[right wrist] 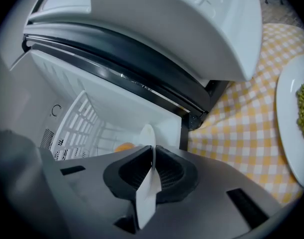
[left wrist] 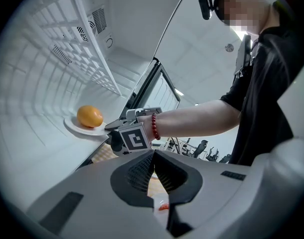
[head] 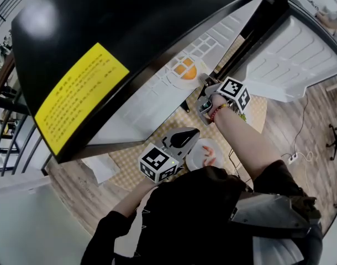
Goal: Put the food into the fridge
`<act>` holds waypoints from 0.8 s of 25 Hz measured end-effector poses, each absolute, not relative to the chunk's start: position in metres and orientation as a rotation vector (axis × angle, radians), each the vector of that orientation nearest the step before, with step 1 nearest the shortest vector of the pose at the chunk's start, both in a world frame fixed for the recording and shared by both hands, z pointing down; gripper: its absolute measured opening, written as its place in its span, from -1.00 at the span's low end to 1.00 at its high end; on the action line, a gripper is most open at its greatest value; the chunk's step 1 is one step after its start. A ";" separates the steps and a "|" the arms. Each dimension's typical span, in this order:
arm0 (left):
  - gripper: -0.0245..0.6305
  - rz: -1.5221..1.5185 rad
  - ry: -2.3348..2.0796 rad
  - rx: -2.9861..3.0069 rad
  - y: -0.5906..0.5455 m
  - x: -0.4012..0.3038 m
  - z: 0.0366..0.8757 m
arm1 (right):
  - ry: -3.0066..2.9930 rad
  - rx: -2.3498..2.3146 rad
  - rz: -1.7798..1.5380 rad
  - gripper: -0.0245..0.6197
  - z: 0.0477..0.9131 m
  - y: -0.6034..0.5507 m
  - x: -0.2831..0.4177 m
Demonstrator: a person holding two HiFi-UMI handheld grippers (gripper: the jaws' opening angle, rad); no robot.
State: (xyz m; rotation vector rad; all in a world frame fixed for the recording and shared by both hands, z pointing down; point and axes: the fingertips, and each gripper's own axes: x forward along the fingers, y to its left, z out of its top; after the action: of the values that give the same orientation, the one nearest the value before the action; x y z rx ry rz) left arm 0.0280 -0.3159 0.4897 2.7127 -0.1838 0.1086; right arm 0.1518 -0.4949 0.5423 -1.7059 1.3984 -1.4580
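Right hand-held gripper (right wrist: 153,152) pinches the plate (right wrist: 148,133) rim, orange (head: 185,69) straight ahead inside the fridge (head: 146,104); left hand-held gripper (left wrist: 153,154), closed on nothing, hangs back.

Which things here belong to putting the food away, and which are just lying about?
Part of the job: fridge, open; right gripper, shut on the rim of the plate with the orange, inside the fridge; plate of peas, outside.
Just lying about: checked cloth; yellow label; left gripper, shut, empty.
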 end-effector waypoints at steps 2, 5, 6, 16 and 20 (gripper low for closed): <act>-0.88 0.099 -0.193 2.705 -0.318 0.027 0.490 | 1.410 -1.716 -1.459 -0.84 0.543 -0.497 0.151; -0.88 0.088 -0.202 2.700 -0.321 0.027 0.489 | 1.434 -1.735 -1.459 -0.84 0.545 -0.500 0.150; -0.88 0.090 -0.202 2.702 -0.321 0.027 0.489 | 1.444 -1.745 -1.460 -0.84 0.545 -0.501 0.150; -0.88 0.105 -0.234 2.704 -0.322 0.019 0.493 | 1.557 -1.863 -1.410 -0.79 0.549 -0.510 0.146; -0.88 0.101 -0.241 2.702 -0.323 0.017 0.493 | 1.595 -1.895 -1.389 -0.78 0.549 -0.514 0.145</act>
State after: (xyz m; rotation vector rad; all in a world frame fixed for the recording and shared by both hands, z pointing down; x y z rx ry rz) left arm 0.0174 -0.3228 0.4927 2.7019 -0.2413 0.1006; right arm 0.1448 -0.5141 0.5487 -1.8951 1.5950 -1.3887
